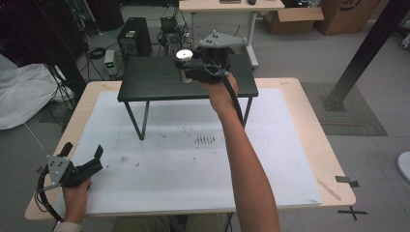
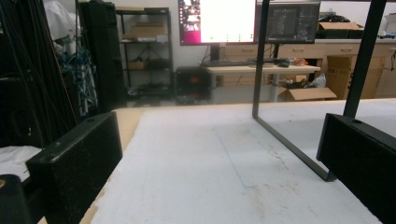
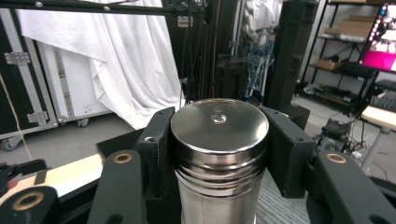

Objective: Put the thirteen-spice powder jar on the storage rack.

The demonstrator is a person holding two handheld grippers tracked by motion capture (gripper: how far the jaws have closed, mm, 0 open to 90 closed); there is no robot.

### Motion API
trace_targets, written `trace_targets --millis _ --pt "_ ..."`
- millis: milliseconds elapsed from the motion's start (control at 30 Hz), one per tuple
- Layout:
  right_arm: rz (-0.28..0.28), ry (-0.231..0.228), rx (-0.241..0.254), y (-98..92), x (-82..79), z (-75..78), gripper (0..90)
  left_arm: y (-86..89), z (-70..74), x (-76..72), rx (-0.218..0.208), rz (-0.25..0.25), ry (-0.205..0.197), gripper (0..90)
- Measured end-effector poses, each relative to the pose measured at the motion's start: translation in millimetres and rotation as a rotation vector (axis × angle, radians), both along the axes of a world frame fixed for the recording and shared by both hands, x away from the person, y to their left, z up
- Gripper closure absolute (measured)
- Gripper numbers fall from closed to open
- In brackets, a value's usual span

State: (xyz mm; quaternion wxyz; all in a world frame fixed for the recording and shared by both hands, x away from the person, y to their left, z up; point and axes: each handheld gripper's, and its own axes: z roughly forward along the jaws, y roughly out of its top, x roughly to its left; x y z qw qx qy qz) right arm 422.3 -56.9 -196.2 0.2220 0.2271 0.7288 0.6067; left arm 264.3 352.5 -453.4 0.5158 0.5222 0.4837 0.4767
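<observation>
A shiny steel cylinder (image 3: pixel 218 140) with a flat round lid and a ribbed neck stands upright between the jaws of my right gripper (image 3: pixel 219 154), which is shut on it from both sides. In the high view the right gripper (image 1: pixel 186 66) holds the steel cylinder (image 1: pixel 183 54) over the back of a small black table (image 1: pixel 154 82). Whether the cylinder's base touches the top I cannot tell. My left gripper (image 1: pixel 84 153) rests low at the front left corner of the white mat (image 1: pixel 183 164), open, with nothing between its jaws. The left gripper (image 2: pixel 217 163) points across the mat.
The black table's thin metal legs (image 2: pixel 289 149) stand on the mat ahead of the left gripper. The mat covers a wooden tabletop (image 1: pixel 314 125). Behind it are a desk, a computer tower (image 1: pixel 133 36), cables and cardboard boxes.
</observation>
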Motion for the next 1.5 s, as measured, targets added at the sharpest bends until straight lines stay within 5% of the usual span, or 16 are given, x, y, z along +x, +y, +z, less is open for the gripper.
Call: trace_targets --millis 500,1033,1500 --pt "-0.071 0.097 -0.018 26.5 44.4 -15.1 48.6 0.0 0.1 -0.2 -0.002 -0.001 0.003 0.6" --pt "-0.105 0.152 -0.065 34.4 57.5 -29.3 48.5 -0.1 0.1 0.0 -0.003 -0.001 0.001 0.6" --pt "-0.100 0.151 -0.041 33.6 56.1 -30.3 42.1 0.0 0.0 0.0 -0.001 -0.002 0.001 0.6"
